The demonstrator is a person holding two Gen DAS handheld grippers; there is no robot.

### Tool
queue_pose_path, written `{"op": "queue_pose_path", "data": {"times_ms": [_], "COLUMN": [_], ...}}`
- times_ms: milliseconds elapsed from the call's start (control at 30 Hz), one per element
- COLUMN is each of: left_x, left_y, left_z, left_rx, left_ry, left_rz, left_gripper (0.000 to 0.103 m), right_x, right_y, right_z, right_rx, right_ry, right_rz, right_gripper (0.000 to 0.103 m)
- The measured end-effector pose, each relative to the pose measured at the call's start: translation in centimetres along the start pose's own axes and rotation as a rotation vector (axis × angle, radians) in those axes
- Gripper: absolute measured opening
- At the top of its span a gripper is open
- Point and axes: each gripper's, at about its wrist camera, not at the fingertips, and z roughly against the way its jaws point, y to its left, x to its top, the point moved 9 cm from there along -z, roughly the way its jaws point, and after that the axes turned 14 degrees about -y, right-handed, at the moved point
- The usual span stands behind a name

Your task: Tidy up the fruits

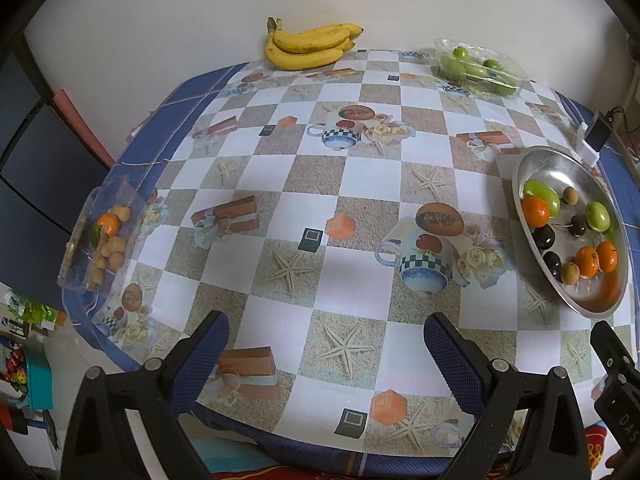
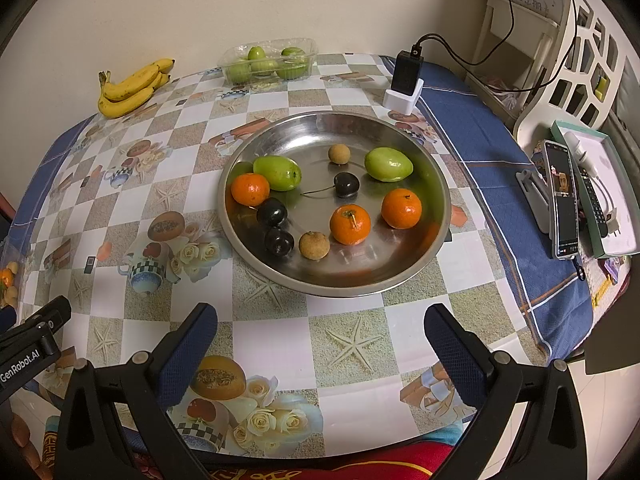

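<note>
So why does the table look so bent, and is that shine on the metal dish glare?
Both views are fisheye, so the table edges bow and the corners go black. In the right wrist view the metal dish mirrors the oranges as orange smears rather than harsh glare. Lighting is soft, shadows faint. The left gripper and right gripper look sharp.

In the left wrist view we see only a corner of the right tool [image 1: 616, 376] at four o'clock, cut by the edge. The small round fruits in the clear box [image 1: 100, 236] at nine o'clock are too blurred for us to name. In the right wrist view that box [image 2: 8, 280] is cut off at nine o'clock. The phone [image 2: 562, 200] screen at three o'clock is too small to read.
</note>
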Motion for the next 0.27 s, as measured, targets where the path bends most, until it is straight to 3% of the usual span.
{"op": "queue_pose_path", "data": {"times_ms": [267], "left_x": [0.04], "left_y": [0.01], "left_z": [0.07], "left_rx": [0.002], "left_ry": [-0.006], "left_rz": [-0.004], "left_gripper": [0.099], "right_x": [-0.05], "right_y": [-0.01], "right_z": [-0.11], "right_rx": [0.002], "right_ry": [0.003], "right_rz": [-0.003], "right_gripper": [0.103]}}
